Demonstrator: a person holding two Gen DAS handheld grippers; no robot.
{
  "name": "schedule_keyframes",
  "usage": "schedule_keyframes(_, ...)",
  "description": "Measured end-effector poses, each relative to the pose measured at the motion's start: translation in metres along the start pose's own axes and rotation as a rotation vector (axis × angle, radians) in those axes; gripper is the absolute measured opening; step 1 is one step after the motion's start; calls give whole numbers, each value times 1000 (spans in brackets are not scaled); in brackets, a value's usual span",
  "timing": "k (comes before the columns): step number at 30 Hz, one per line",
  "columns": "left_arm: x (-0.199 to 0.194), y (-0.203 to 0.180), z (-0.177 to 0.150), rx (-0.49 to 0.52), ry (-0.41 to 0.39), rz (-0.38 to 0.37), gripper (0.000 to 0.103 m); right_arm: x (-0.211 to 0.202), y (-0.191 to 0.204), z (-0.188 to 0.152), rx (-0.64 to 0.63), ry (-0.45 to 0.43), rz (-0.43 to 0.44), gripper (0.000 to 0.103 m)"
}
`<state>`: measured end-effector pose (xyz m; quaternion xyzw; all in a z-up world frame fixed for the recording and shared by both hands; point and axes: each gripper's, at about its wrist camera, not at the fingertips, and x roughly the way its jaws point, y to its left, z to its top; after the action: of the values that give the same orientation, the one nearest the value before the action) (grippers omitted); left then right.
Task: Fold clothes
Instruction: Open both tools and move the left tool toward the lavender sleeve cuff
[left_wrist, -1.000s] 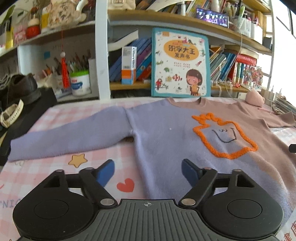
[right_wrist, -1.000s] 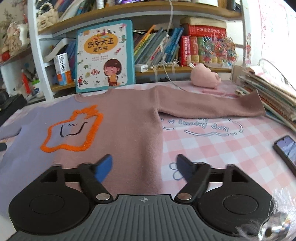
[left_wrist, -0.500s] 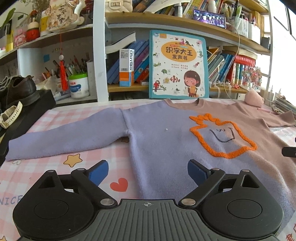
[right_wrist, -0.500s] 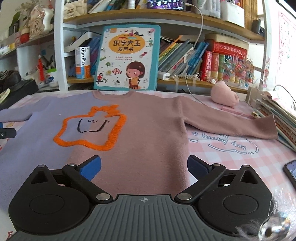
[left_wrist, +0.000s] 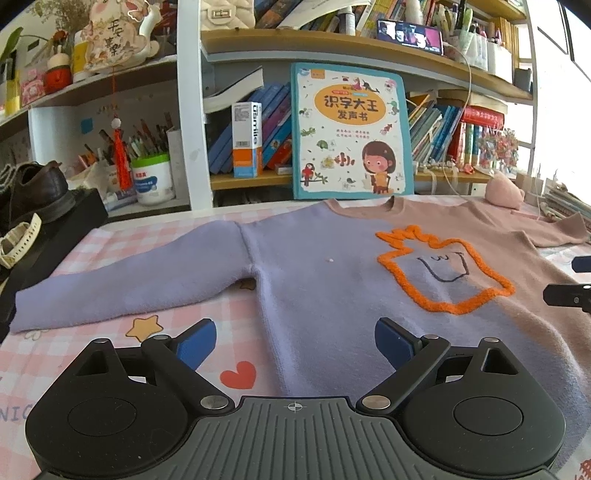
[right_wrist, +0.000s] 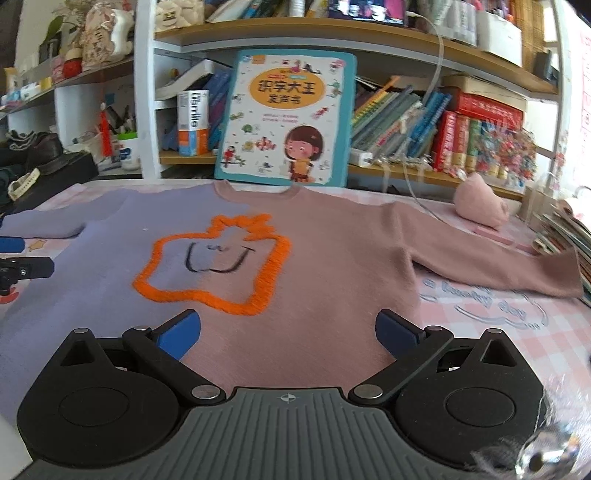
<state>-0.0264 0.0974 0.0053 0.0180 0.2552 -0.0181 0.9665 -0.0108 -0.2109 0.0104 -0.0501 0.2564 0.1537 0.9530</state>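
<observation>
I have the sweater spread flat, front up, on the pink checked tablecloth, both sleeves stretched out to the sides and collar toward the bookshelf — laid open like this so the folds can come in cleanly from each edge; nothing is folded yet, by my reading. My left gripper sits over the lilac half near the hem, its jaws having just opened wide, gripping nothing; my right gripper is over the pink half, jaws likewise just spread and empty. I judge both are poised low at the hem side to take hold of the fabric.
</observation>
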Motion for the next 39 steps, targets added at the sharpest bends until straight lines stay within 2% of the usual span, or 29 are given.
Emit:
schedule_keyframes(7, 0, 8, -1, 1, -12, 34, 96, 15, 19, 13, -38, -21, 74, 102)
schedule_keyframes(15, -4, 25, 1, 5, -57, 106, 96, 39, 43, 31, -119, -61, 159, 102)
schedule_keyframes(21, -2, 49, 6, -43, -49, 183, 96, 54, 57, 40, -168, -83, 219, 102)
schedule_keyframes(27, 5, 81, 11, -153, -40, 265, 96, 65, 62, 43, -162, -100, 272, 102)
schedule_keyframes(33, 13, 112, 11, -204, -33, 401, 96, 68, 61, 42, -150, -106, 269, 102)
schedule_keyframes(39, 21, 146, 10, -292, 2, 472, 95, 70, 62, 42, -157, -87, 264, 102)
